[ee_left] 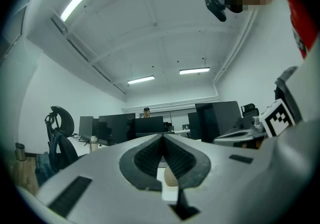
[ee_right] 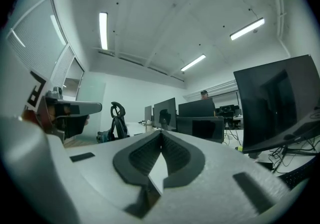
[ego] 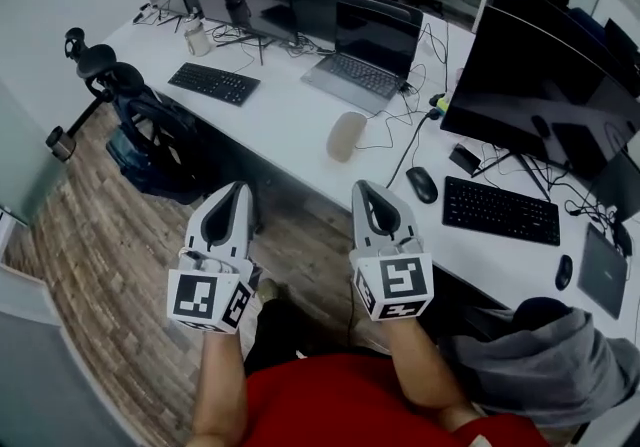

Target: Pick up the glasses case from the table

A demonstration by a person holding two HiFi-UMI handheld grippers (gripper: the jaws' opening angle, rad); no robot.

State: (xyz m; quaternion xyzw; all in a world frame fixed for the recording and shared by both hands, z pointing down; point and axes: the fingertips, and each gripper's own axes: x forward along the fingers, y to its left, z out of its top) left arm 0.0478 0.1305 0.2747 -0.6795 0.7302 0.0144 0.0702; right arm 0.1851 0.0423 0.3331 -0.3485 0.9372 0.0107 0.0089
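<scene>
Glasses case (ego: 346, 135): 1, beige, smooth, rounded oval, lying flat on the white matte bench (ego: 285, 115), betw. the open laptop (ego: 362, 65) and a glossy black mouse (ego: 421, 183), touching neither. It's well ahead of both tools and not gripped.

L tool (ego: 242, 187) and R tool (ego: 363, 187): 2, grey plastic shells tapering to a point, each w/ a square-marker cube at the rear. Ribbed black pads (ee_left: 147, 157) curve round a leaf-shaped gap. Each tool's tips meet, jaws closed w/ nothing betw. them. Both hang over the wood-plank floor (ego: 110, 265), short of the bench edge.

Also on bench: 2 flat black keyboards, 2 black mice, 1 laptop.
</scene>
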